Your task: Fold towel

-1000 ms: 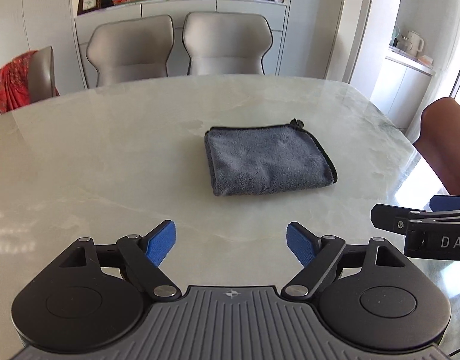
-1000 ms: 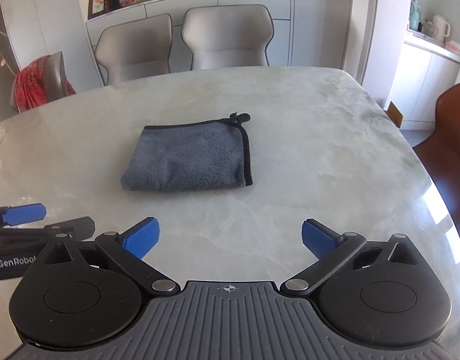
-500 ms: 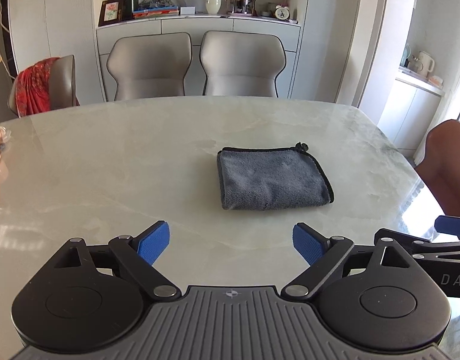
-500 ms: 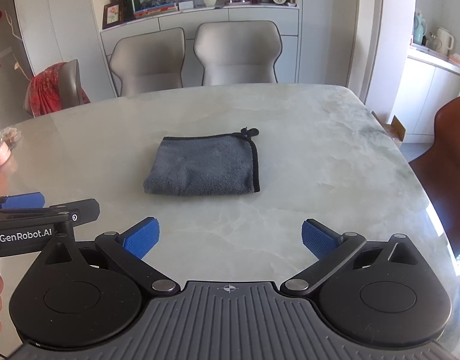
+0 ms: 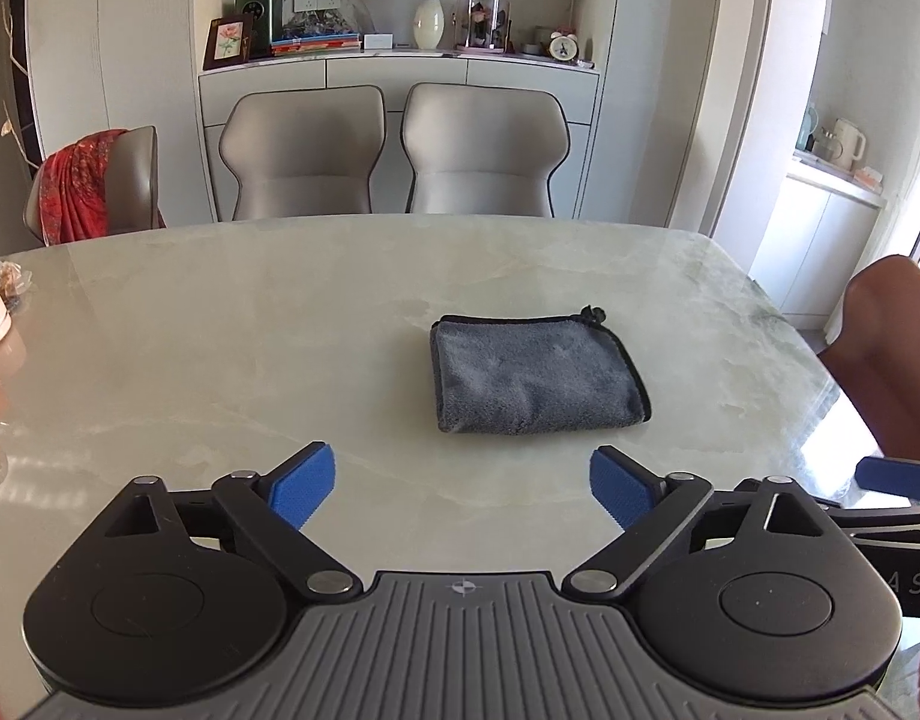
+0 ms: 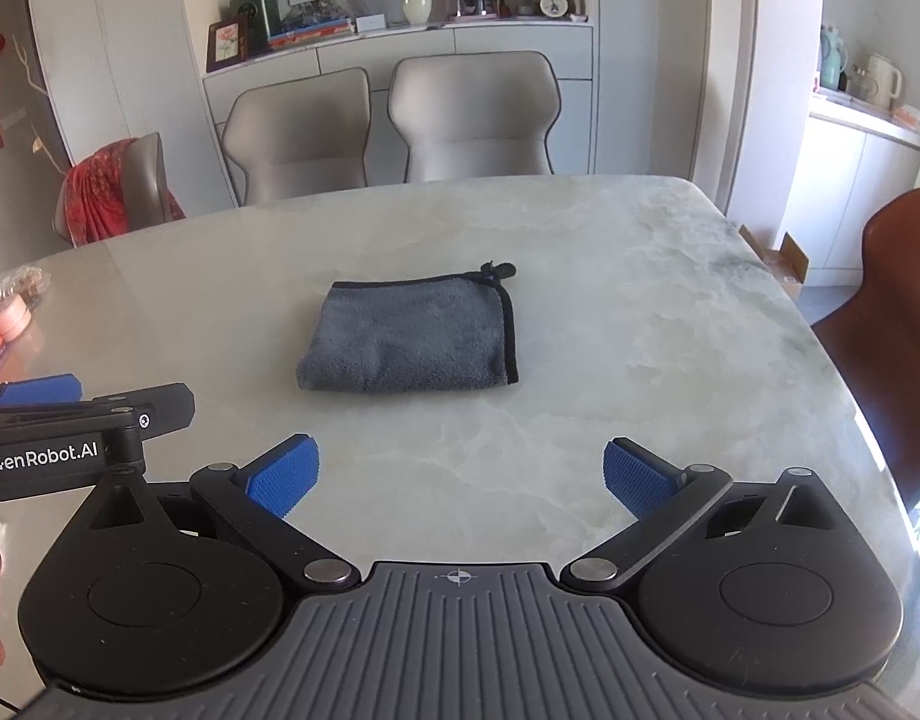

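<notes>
Folded grey towel [image 5: 535,381] with black trim, lying flat on the pale marble bench [image 5: 219,348], its hanging loop [image 5: 593,315] at the far right corner and its rounded fold facing the cameras. Left tool [image 5: 460,486] (blue-padded fingers [image 5: 303,483] spread wide, nothing between them) hangs above the near part of the bench, well short of the towel; the towel lies ahead of it and a little to its right. Right tool [image 6: 460,477], likewise spread wide and holding nothing, hangs above the near bench; in its view the towel [image 6: 411,336] lies ahead and slightly to its left, apart from both pads. Each tool appears at the edge of the other's view: the left tool [image 6: 57,420], side-on and marked "GenRobot.AI", at the left edge of the right wrist view, and one blue pad of the right tool [image 5: 892,477] at the right edge of the left wrist view. Beyond the bench: two grey chairs [image 5: 393,150] side by side, a third chair draped with a red cloth [image 5: 78,186], a brown chair [image 6: 886,330] at the right, and a sideboard carrying a white vase [image 5: 428,21] and a small clock [image 5: 562,48].
</notes>
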Motion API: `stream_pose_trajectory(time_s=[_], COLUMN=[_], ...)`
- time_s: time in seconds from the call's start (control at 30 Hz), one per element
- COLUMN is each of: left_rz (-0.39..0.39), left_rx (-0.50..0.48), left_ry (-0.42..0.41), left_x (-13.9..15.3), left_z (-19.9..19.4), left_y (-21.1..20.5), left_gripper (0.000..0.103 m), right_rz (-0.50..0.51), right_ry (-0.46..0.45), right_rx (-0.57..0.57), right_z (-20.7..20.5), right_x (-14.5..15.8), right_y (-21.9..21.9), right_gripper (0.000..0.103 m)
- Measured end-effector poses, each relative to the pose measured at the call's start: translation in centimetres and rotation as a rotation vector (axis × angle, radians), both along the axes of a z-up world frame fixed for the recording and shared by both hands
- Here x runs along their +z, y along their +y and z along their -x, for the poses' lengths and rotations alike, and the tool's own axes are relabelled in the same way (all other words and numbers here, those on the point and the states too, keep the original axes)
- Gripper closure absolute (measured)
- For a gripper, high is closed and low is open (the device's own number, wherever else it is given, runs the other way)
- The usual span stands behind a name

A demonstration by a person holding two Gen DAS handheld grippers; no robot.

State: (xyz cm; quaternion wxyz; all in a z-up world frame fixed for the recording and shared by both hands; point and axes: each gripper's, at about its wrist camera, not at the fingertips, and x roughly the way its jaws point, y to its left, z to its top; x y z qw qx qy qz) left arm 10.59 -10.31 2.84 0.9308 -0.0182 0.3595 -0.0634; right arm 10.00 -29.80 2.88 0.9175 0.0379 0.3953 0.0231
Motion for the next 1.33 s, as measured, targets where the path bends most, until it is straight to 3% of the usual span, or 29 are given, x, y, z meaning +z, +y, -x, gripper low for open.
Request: stream_pose_trajectory(time_s=[0.27,0.73,1.0,1.33], left_rz=[0.012,-0.033,-0.011,-0.054], left_rx=[0.007,0.021,0.031,0.036], left_ry=[-0.008,-0.029,-0.025,-0.067], left_x=[0.27,0.46,0.37,0.16], left_z=[0.07,0.24,0.18,0.48], left_y=[0.43,0.1,0.46,0.19], left_gripper=[0.001,0.001,0.0,0.0], right_rz=[-0.006,0.028,0.034,0.042], right_ry=[-0.025,-0.033,-0.033,-0.037], right_rx=[-0.003,-0.021,-0.02,-0.012], right_z=[0.55,0.82,0.84,0.87], right_x=[0.63,0.91,0.88,0.72], right_y=[-0.03,0.19,0.23,0.17], right_gripper=[0.001,0.001,0.001,0.001])
